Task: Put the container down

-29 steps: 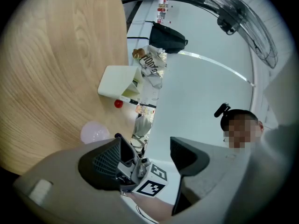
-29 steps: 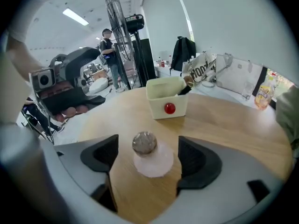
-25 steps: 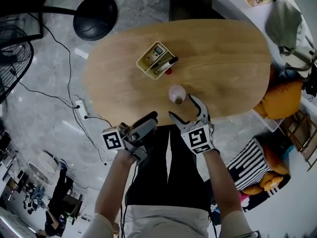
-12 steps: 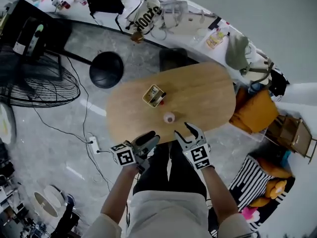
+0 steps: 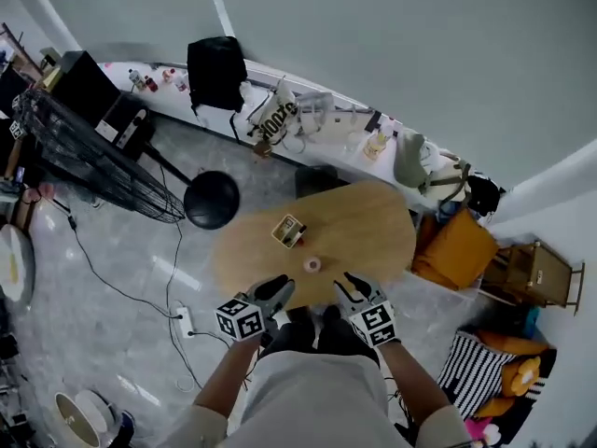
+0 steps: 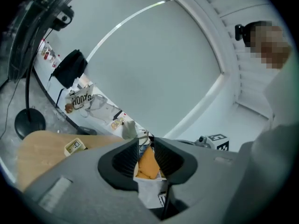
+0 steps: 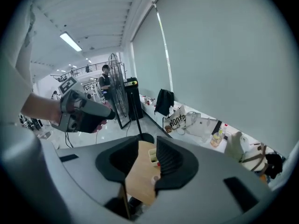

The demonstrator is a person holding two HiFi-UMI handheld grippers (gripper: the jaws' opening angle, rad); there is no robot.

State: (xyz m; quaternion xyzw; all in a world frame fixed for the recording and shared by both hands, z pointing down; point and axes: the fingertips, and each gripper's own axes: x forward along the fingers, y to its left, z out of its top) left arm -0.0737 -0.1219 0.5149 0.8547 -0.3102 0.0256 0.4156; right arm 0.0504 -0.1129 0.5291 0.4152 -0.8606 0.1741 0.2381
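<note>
Wooden bench (image 5: 373, 236) carries the yellowish container (image 5: 289, 231), standing free at about twelve o'clock from the left gripper (image 5: 272, 292), well apart. That gripper's jaws are closing to a narrow gap, nothing between them. The right gripper (image 5: 352, 287) narrows likewise, empty, with the container between ten and eleven o'clock.
</note>
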